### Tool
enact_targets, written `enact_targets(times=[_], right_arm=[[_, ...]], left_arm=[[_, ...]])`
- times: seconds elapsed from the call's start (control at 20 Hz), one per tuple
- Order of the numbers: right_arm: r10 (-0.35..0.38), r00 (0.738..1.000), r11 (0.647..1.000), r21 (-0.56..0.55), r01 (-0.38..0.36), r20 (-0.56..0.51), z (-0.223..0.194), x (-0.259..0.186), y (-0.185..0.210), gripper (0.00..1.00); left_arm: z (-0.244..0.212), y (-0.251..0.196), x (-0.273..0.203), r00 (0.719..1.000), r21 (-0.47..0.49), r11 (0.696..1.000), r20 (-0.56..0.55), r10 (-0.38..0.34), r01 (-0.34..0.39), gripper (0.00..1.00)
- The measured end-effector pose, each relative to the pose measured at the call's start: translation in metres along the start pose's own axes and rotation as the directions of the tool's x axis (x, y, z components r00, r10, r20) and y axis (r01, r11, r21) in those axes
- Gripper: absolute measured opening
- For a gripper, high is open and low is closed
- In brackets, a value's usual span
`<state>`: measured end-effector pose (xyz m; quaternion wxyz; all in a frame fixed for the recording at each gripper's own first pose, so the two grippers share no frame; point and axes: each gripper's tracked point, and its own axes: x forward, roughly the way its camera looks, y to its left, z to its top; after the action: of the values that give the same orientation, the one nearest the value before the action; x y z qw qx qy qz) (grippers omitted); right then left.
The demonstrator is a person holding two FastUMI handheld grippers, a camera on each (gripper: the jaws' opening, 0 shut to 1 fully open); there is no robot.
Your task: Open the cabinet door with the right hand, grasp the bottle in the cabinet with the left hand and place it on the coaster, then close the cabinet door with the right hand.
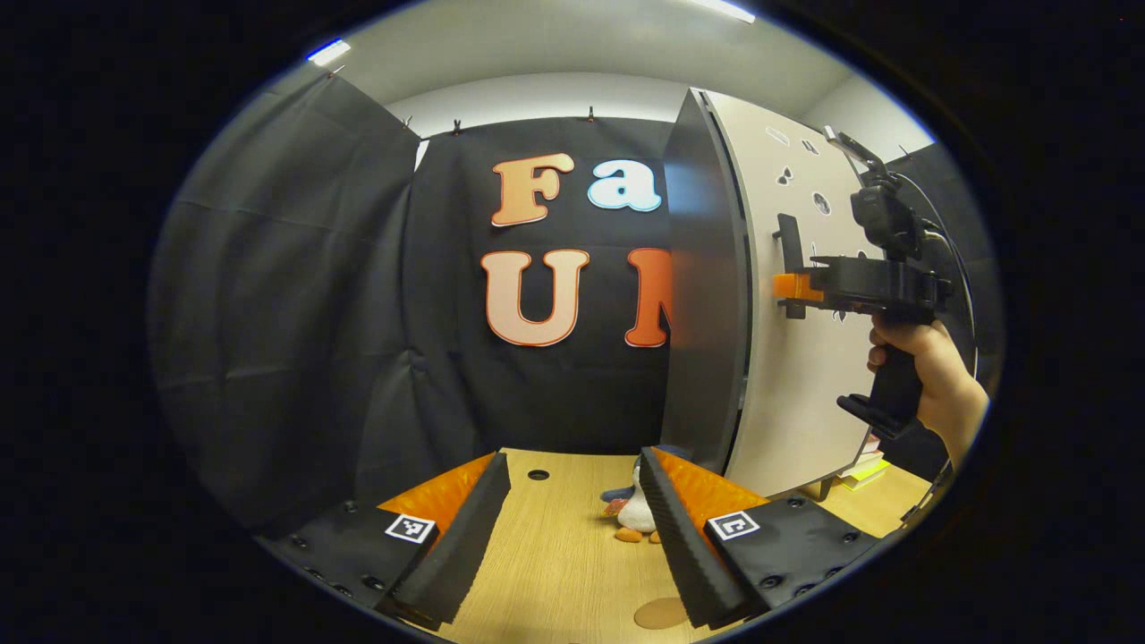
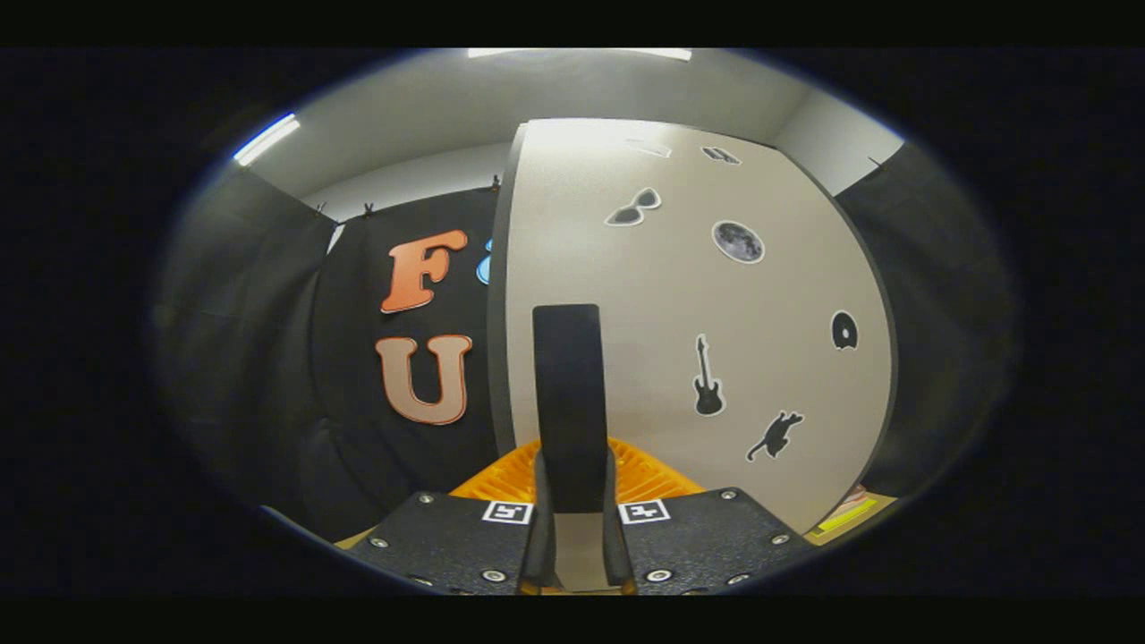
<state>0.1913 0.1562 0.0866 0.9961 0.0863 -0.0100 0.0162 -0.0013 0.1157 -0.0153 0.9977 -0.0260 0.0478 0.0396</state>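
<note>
The bottle sits somewhere the frames cannot show, behind the cabinet door (image 2: 680, 358). The right gripper (image 2: 572, 528) is clamped on the door's upright black handle (image 2: 568, 402), both fingers pressing its sides. The left gripper (image 1: 572, 528) waits spread wide and empty over the wooden table (image 1: 555, 555), a plush penguin (image 1: 631, 514) between its fingers, the coaster (image 1: 660, 614) just beneath them. This looks like the door step; next, swinging the door calls for an arc about its hinge.

Left gripper view far, side-on to cabinet door (image 1: 796, 358); right gripper view close, facing it
</note>
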Motion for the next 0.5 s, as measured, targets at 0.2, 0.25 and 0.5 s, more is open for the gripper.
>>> enact_targets(times=[0.2,0.25,0.5], right_arm=[[-0.009,1.0,1.0,-0.002,0.009,0.027,0.013,-0.025,-0.002,0.2],[-0.007,1.0,1.0,-0.005,0.007,0.027,0.015,-0.03,-0.002,0.2],[0.032,0.999,0.999,0.017,-0.032,0.02,0.019,-0.084,-0.026,0.2]], left_arm=[[0.013,-0.005,0.022,0.999,0.015,1.0,0.042,0.001,-0.002,0.95],[0.017,-0.007,0.025,0.999,0.013,1.0,0.051,0.004,-0.005,0.95],[0.016,-0.024,0.007,0.998,-0.015,1.0,0.054,0.016,-0.015,0.96]])
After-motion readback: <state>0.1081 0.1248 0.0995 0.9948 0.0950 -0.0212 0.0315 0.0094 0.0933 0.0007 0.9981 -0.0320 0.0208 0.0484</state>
